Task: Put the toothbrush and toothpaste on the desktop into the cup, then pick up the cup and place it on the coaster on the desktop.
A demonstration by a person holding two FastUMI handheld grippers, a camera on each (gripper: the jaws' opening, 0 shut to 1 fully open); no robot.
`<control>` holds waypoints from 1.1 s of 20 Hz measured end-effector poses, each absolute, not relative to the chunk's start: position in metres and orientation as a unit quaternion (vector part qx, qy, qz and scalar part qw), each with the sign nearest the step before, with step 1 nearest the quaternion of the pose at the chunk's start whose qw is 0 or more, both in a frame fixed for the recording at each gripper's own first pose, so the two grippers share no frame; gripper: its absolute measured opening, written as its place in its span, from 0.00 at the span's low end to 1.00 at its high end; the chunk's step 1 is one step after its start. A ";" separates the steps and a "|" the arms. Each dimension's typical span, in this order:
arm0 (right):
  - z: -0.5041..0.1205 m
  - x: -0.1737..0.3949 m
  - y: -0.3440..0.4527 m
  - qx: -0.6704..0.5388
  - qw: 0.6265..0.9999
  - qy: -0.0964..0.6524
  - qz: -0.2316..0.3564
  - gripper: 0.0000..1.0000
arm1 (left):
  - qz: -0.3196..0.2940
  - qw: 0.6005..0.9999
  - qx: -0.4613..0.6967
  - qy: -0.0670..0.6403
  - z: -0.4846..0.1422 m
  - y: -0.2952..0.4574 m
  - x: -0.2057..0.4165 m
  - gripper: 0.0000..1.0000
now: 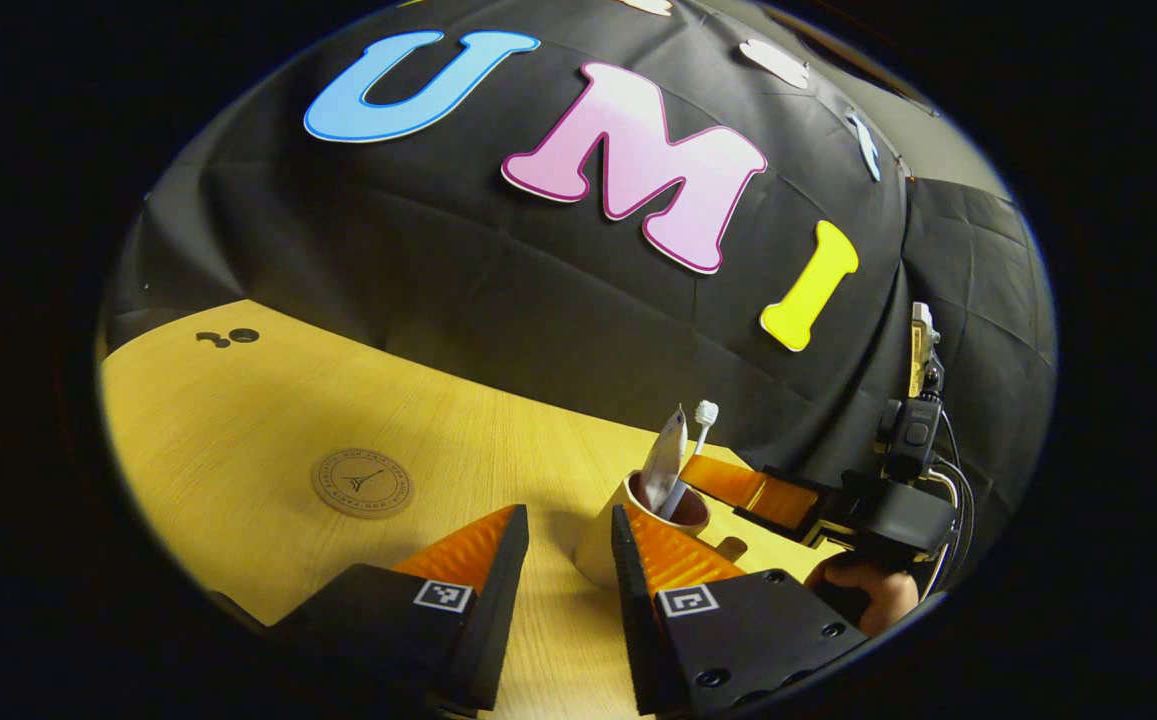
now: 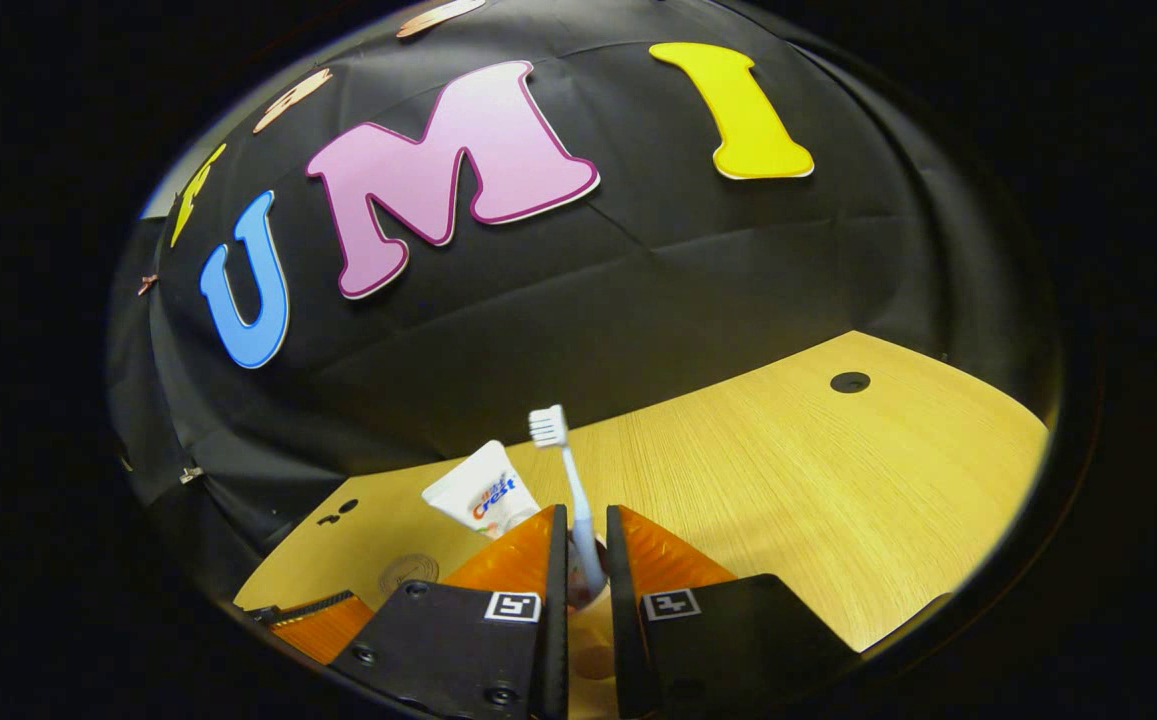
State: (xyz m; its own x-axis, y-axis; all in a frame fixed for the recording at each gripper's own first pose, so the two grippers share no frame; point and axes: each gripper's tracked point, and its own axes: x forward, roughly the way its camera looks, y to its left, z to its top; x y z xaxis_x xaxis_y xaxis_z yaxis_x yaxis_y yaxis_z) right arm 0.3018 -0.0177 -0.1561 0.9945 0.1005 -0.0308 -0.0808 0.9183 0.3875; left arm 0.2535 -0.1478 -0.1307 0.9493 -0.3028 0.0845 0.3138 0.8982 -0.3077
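Right hand-held gripper (image 2: 578, 560) sitting narrowly open around the toothbrush (image 2: 570, 480) handle | left hand-held gripper (image 1: 570, 560) gaping wide beside the cup (image 1: 606, 545) | toothpaste (image 1: 664, 458) standing inside | coaster (image 1: 362, 483) lying apart on worktop (image 1: 238, 420)

Brightness: warm light is falling evenly on the desktop (image 1: 238, 420); the surroundings are staying dim.
Shadows: soft ones are lying beside the cup (image 1: 603, 550).
Glare: none is showing.
Distortion: the desktop's far edge is bowing strongly toward the rims.
Focus: both views are reading sharp.
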 end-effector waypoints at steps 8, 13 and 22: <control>-0.158 0.244 -0.055 0.154 0.975 0.146 0.068 0.48 | -0.144 0.981 -0.131 -0.008 -0.139 -0.121 0.240 0.53; -0.163 0.227 -0.053 0.136 0.961 0.220 0.097 0.51 | -0.136 0.984 -0.117 -0.002 -0.142 -0.107 0.228 0.53; -0.186 0.215 -0.039 0.027 0.934 0.325 0.147 0.55 | -0.131 0.986 -0.103 0.011 -0.159 -0.095 0.218 0.53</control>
State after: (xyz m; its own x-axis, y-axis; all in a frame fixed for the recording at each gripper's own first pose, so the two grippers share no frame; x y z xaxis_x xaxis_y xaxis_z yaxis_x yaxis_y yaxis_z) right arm 0.2150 -0.0390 -0.1862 0.7448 0.2925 -0.5998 -0.2575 0.9552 0.1461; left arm 0.2182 -0.0949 -0.1591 0.9653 -0.2610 0.0056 0.2565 0.9443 -0.2063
